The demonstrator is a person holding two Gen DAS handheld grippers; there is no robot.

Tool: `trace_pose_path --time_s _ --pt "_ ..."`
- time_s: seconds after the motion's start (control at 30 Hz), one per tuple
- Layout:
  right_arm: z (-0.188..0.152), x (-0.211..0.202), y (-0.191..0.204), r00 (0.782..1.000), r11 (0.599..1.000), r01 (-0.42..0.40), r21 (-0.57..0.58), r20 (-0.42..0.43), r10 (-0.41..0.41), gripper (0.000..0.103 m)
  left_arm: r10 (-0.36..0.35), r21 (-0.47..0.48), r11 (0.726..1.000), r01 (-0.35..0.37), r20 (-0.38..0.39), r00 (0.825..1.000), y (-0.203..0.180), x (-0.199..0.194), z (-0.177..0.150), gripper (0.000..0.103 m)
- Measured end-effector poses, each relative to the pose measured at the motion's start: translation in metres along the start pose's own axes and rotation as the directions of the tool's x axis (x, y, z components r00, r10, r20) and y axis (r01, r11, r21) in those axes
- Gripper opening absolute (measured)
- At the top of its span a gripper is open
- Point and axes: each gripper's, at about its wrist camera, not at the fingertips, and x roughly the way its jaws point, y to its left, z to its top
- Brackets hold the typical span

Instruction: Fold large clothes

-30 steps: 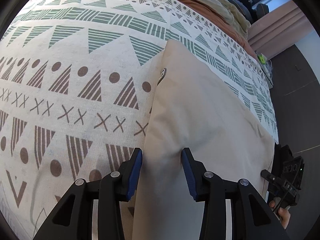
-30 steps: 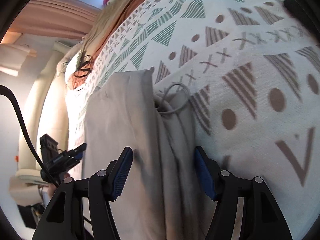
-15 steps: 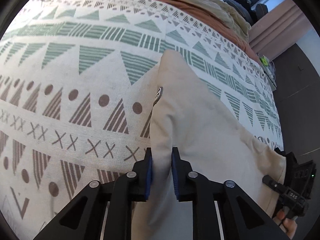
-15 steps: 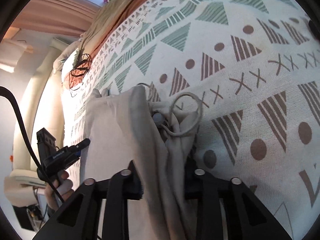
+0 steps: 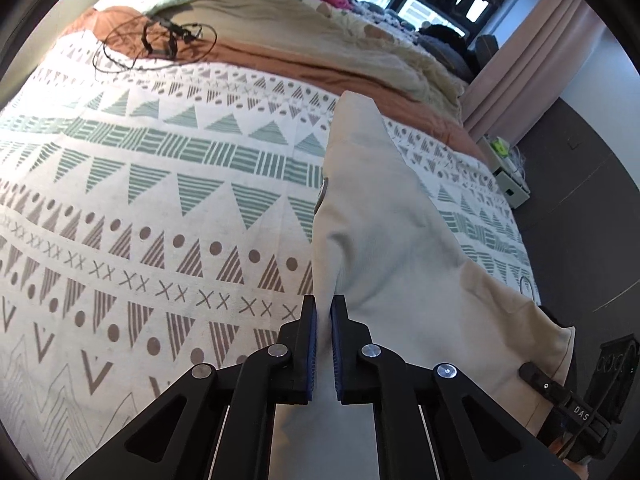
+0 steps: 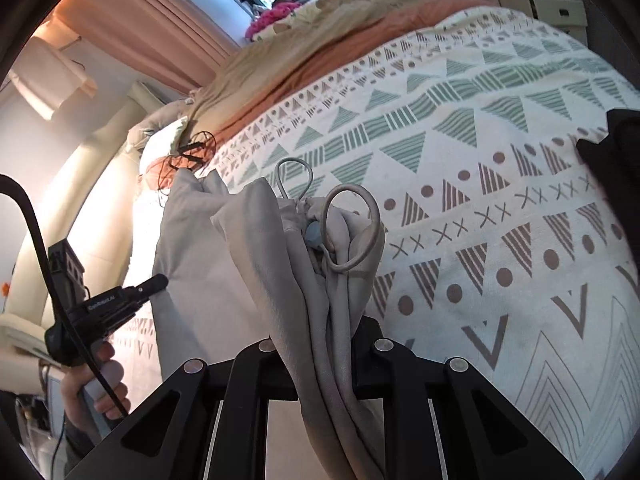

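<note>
The left tongs (image 5: 323, 344) were clenched on one edge of the beige garment (image 5: 384, 240), the blue pads pressing a thin fold between them. The right tongs (image 6: 324, 360) were also clenched, on a thick bunch of the same cloth near the drawstring loops (image 6: 352, 232). The garment was lifted by both grips above the patterned blanket (image 5: 160, 208) on the bed, and its far corner stood up. The step in hand seemed to be the carrying-over of a fold. The next move would probably need both grips to travel together, so that the raised part lands flat and square on the rest. Before the tongs the blanket offered wide free room. Farther away lay a black tangled cable (image 5: 160, 40) on the orange cover (image 5: 280, 60), well apart. The bed edge on the right side was close to the garment.
</note>
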Motion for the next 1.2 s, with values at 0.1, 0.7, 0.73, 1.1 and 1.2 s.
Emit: trace_pose_path --time_s 0.1,0.7,0.73,1.1,1.2 --pt "-0.007 -0.019 0.013 0.999 1.000 0.001 -0.018 0.033 0.000 0.015 -0.020 0.012 1.000 0.019 0.028 0.999 -0.007 -0.023 -0.003 0.005" --pt "-0.045 -0.155 0.061 0.976 0.995 0.003 -0.101 0.216 0.019 0.014 -0.176 0.078 0.983 0.165 0.155 0.972 -0.068 -0.132 -0.038 0.002" --pt "-0.046 -0.166 0.062 0.973 0.994 0.010 -0.106 0.229 0.014 0.014 -0.186 0.081 0.981 0.175 0.154 0.970 -0.072 -0.134 -0.040 0.002" --pt "-0.046 -0.272 0.044 0.936 0.984 0.129 -0.124 0.342 -0.080 0.014 -0.339 0.157 0.935 0.319 0.126 0.932 -0.164 -0.150 -0.059 0.002" --pt "-0.043 -0.299 0.027 0.923 0.981 0.166 -0.100 0.366 -0.119 0.014 -0.376 0.180 0.918 0.354 0.105 0.921 -0.197 -0.149 -0.067 0.002"
